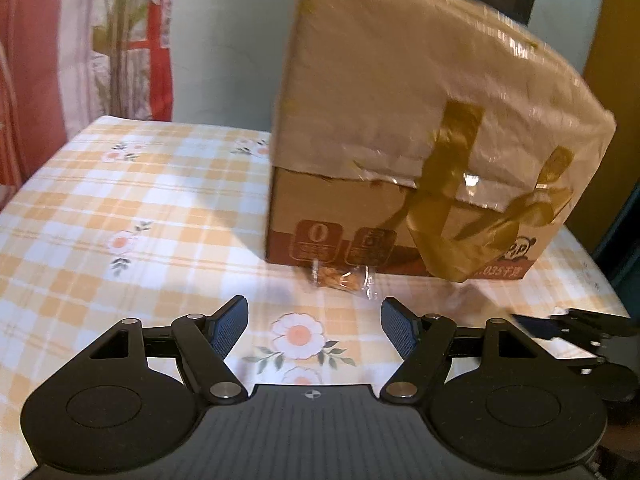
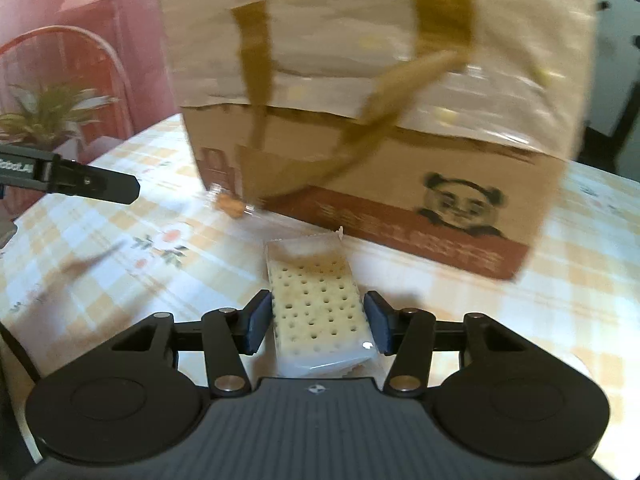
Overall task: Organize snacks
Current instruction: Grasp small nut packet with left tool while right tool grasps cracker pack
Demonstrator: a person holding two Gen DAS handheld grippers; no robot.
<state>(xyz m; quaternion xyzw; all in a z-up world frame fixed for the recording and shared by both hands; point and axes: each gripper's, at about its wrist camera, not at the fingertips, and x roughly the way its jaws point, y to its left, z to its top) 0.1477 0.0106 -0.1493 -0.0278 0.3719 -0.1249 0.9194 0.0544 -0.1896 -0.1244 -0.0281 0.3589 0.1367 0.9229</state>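
Readable on the cardboard box (image 1: 420, 208): a large "0" in a brown badge (image 1: 318, 240) low on its front, ".035" with blurred characters by the bottom corner. Panda face logo (image 2: 460, 204) printed there. Partial, blurred lettering on the left claw (image 2: 96, 186).

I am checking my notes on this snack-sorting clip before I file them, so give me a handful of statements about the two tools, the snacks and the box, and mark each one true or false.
1. The right tool has a wrapped cracker pack between its fingers. True.
2. The left tool grips a snack. False: it is open, with nothing between its fingers.
3. A small wrapped snack lies on the tablecloth by the foot of the cardboard box. True.
4. The box shows a cat's face. False: in the right wrist view it is a panda.
5. The tablecloth is plain white. False: it has orange checks and flowers.
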